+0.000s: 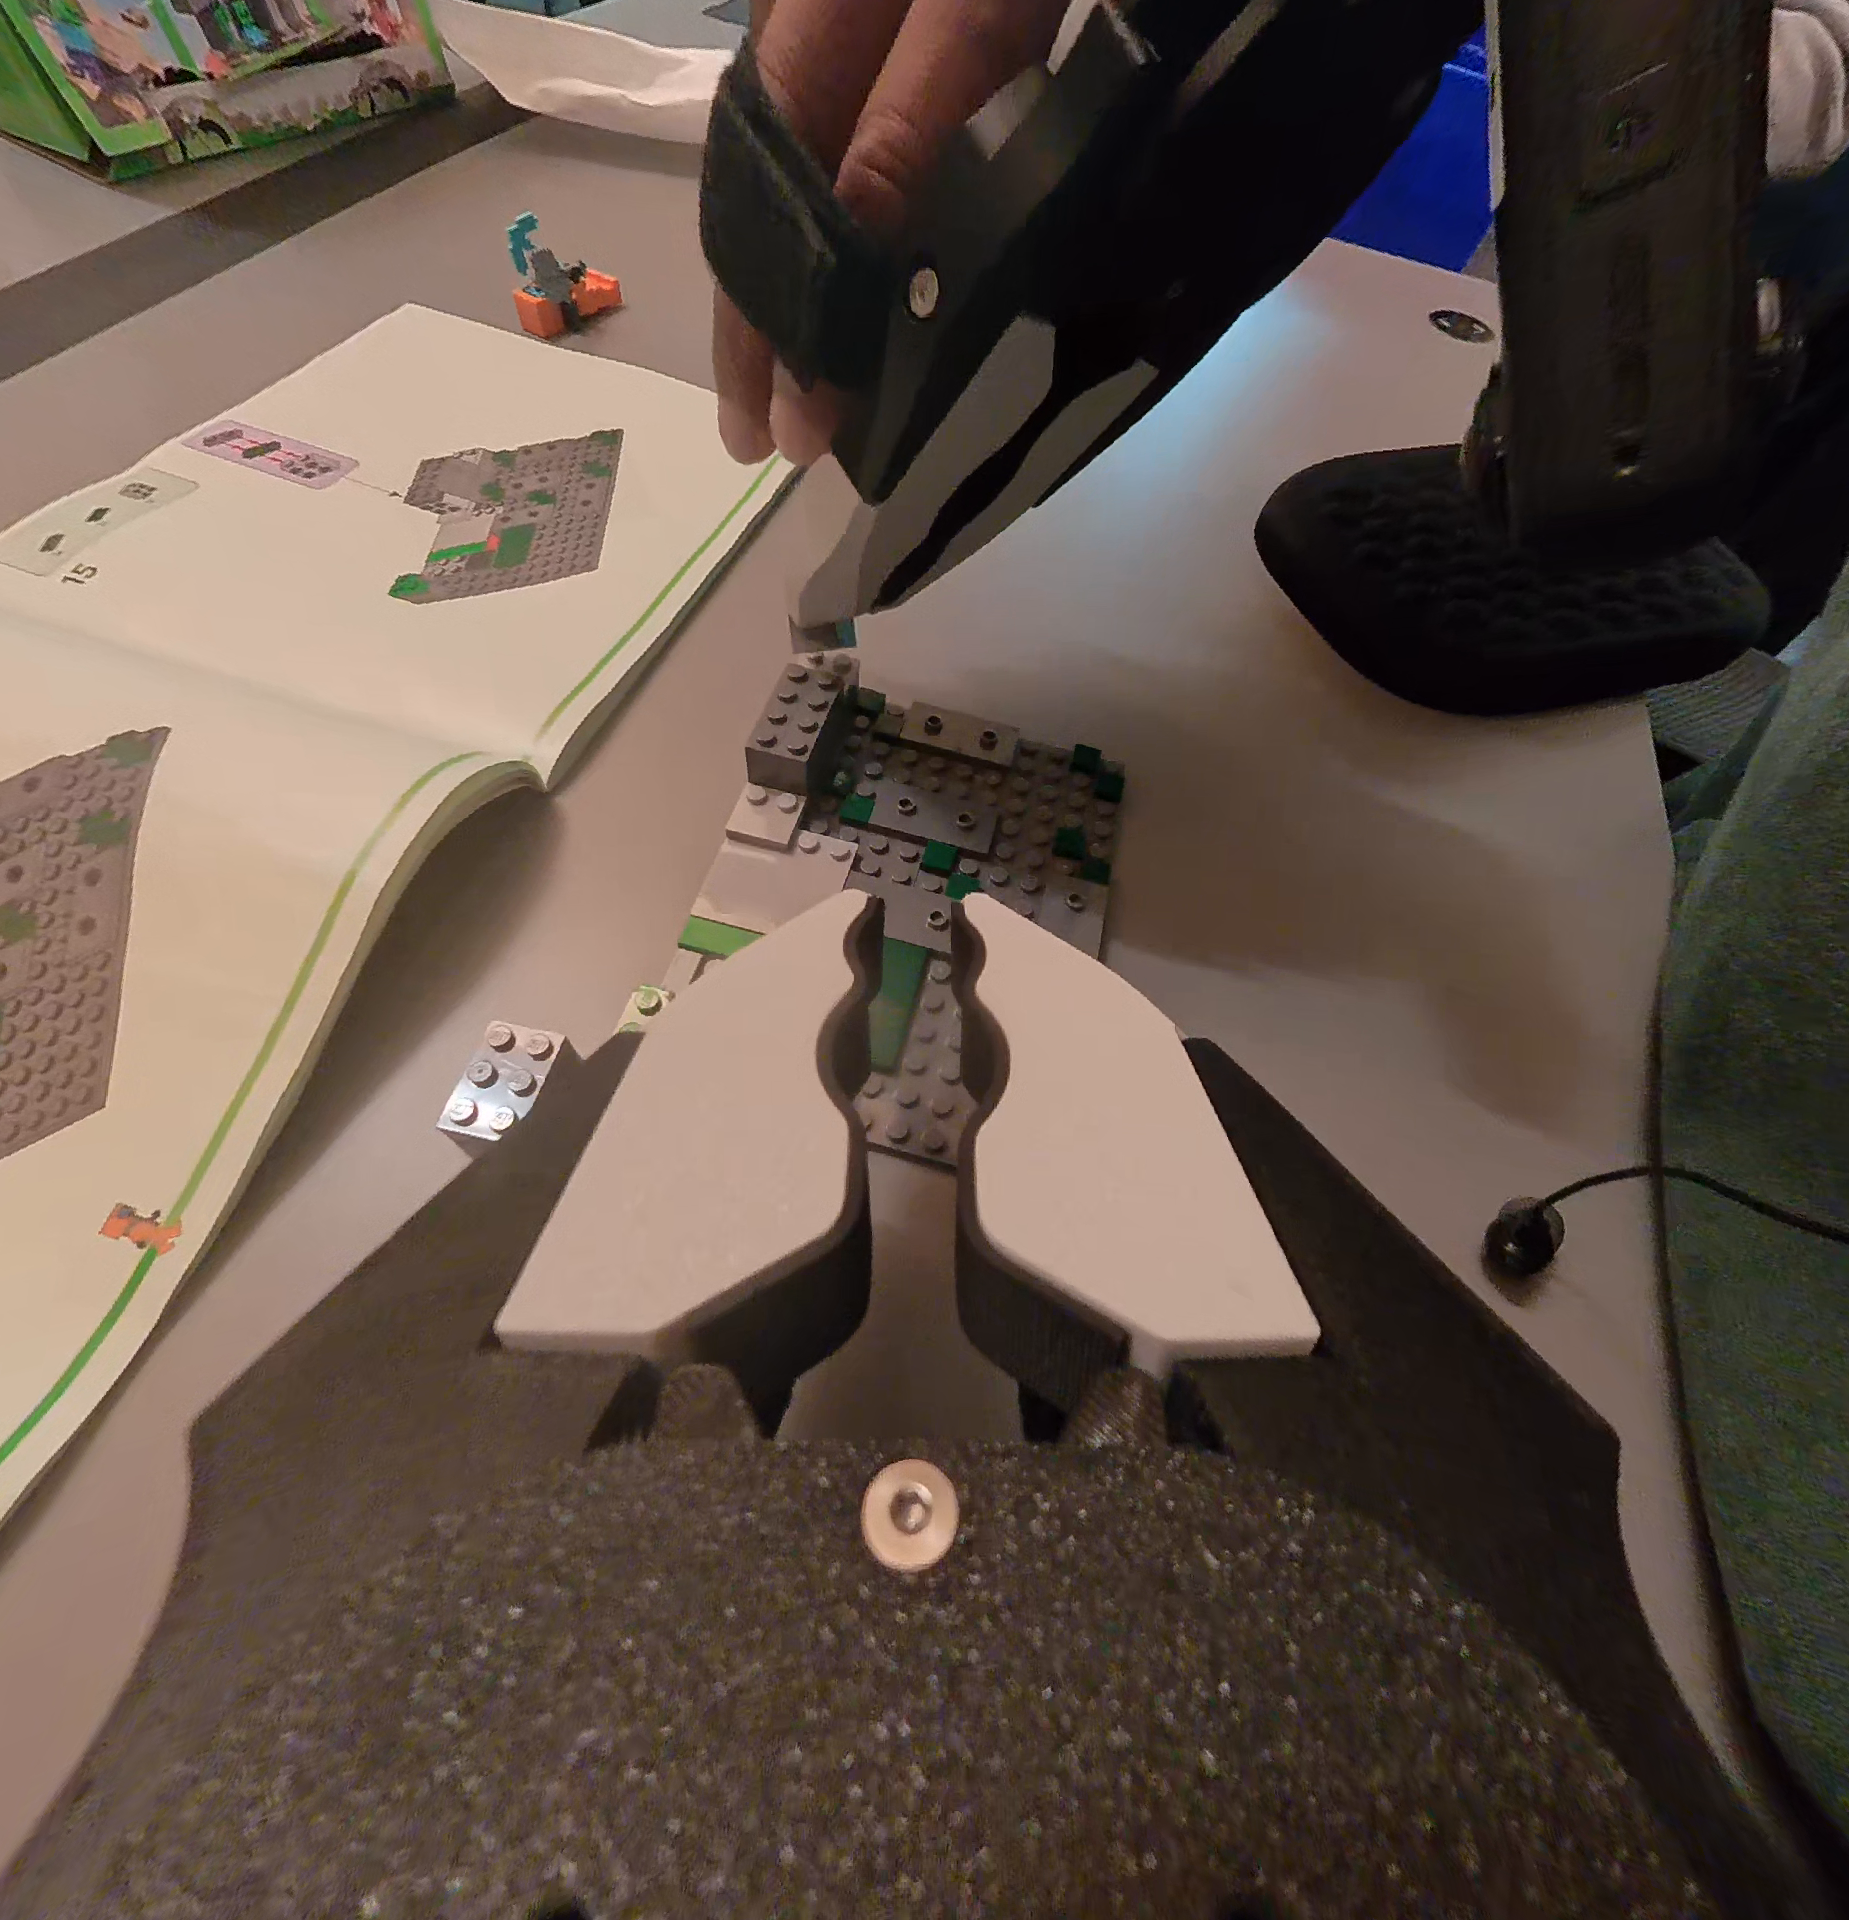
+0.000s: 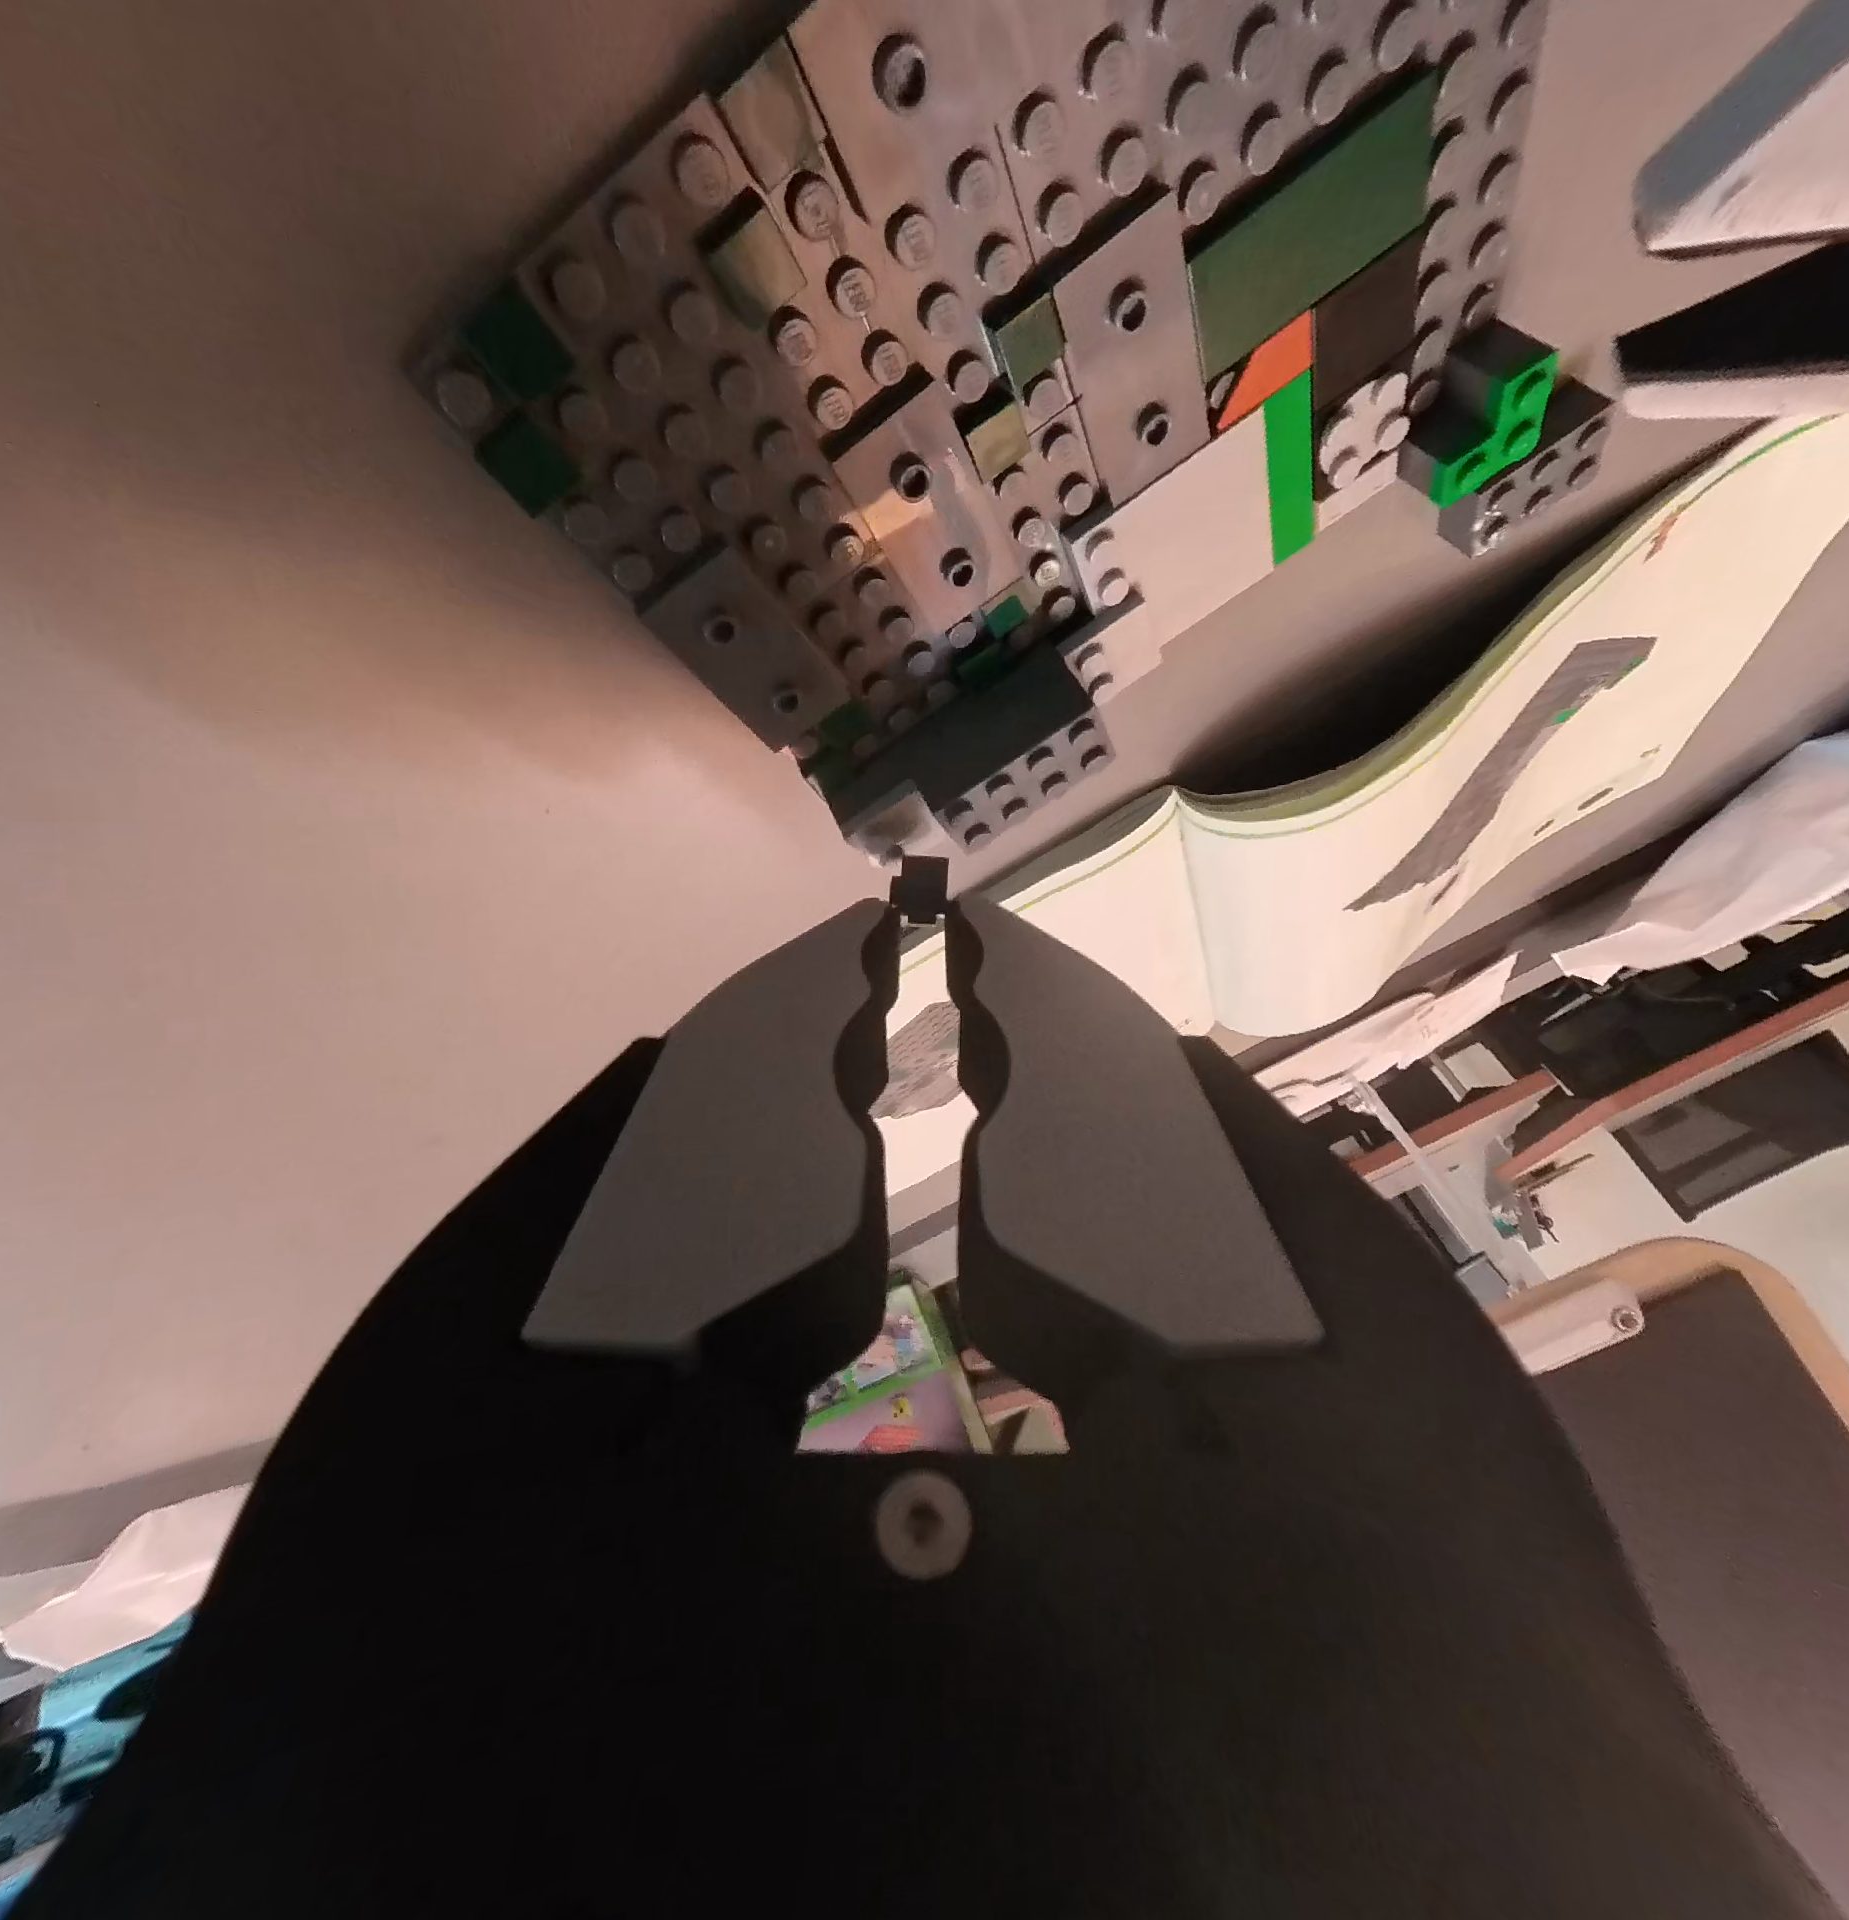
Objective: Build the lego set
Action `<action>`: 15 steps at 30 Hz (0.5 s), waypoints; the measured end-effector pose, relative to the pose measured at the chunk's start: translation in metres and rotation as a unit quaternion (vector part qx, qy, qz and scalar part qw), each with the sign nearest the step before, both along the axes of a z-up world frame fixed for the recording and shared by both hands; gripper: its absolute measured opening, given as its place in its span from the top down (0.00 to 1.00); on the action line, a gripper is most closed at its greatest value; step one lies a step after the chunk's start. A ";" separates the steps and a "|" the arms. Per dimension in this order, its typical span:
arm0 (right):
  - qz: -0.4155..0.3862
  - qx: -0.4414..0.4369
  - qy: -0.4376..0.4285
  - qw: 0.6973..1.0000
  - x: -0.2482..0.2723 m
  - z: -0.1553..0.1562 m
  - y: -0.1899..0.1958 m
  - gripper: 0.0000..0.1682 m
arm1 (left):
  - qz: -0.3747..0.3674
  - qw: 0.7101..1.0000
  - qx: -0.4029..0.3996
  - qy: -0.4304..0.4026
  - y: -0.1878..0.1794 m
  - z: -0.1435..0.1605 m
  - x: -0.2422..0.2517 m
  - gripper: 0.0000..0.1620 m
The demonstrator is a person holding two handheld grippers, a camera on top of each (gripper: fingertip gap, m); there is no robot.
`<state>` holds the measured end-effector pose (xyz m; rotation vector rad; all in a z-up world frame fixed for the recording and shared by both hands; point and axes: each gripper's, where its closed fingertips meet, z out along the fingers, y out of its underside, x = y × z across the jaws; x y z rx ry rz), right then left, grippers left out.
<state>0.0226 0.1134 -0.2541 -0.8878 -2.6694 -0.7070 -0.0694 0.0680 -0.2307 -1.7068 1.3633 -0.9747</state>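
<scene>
The right gripper (image 2: 925,912) pinches a small dark piece (image 2: 921,896) at its very tips and holds it just above the raised grey block (image 1: 804,717) at the corner of the lego build (image 1: 930,821) nearest those tips, apparently so the piece can be pressed straight down onto the studs. The left gripper (image 1: 915,909) sits low over the opposite edge of the build with its fingers slightly parted and nothing visibly between them, probably placed there to steady the plate. Beside the left gripper's outer side lie a loose grey brick (image 1: 501,1081) and the open instruction booklet (image 1: 276,727), both within easy reach for reference.
</scene>
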 end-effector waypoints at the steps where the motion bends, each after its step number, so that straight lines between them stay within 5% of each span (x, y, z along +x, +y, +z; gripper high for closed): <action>1: 0.002 0.002 -0.002 1.000 0.000 0.000 0.000 0.95 | 0.000 1.000 0.000 0.000 0.000 0.000 0.000 0.93; 15: 0.002 -0.003 0.006 1.000 -0.004 -0.002 -0.002 0.94 | -0.002 1.000 -0.006 0.004 0.000 -0.003 0.000 0.93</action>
